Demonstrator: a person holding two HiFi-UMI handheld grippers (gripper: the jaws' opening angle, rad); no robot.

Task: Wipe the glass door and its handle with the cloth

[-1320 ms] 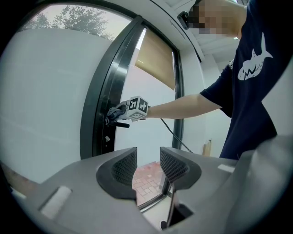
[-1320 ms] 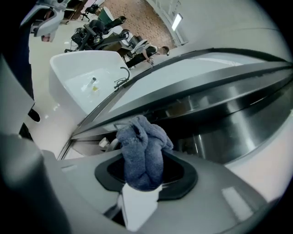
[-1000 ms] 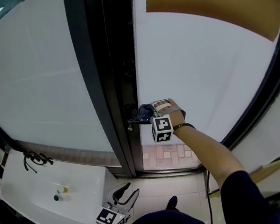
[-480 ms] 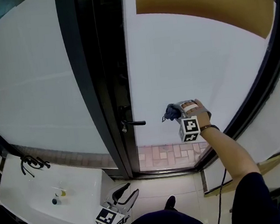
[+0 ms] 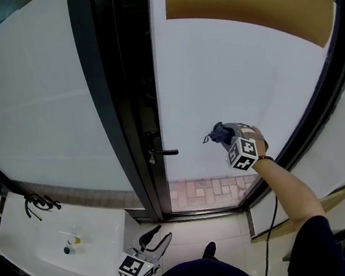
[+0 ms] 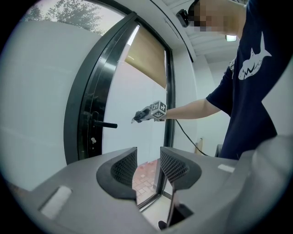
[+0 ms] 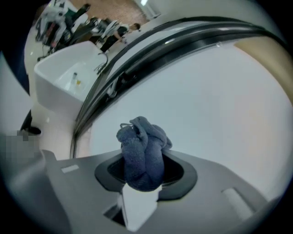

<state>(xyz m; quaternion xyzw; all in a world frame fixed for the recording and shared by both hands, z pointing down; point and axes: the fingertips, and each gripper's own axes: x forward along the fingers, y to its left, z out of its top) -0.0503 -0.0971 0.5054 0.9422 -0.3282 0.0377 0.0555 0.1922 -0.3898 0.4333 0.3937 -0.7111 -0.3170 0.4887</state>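
Observation:
The frosted glass door [image 5: 245, 70] fills the head view, with its black lever handle [image 5: 162, 152] on the dark frame. My right gripper [image 5: 223, 136] is shut on a bunched blue cloth [image 5: 219, 133], held up at the glass well to the right of the handle. The right gripper view has the cloth [image 7: 143, 153] sticking out between the jaws towards the pane [image 7: 215, 105]. My left gripper [image 5: 153, 238] hangs low near the floor, open, nothing between its jaws; in its own view the door handle [image 6: 104, 124] and the right gripper [image 6: 142, 114] appear beyond the jaws.
A white basin [image 5: 54, 243] with a black tap [image 5: 36, 202] stands at the lower left. A tan roller blind [image 5: 250, 5] covers the top of the door. A cable [image 5: 267, 232] hangs from my right arm. Brick paving [image 5: 203, 189] shows through the door's bottom strip.
My right gripper with the cloth has left the handle and moved right across the glass, then slightly up. The left gripper has stayed low and still.

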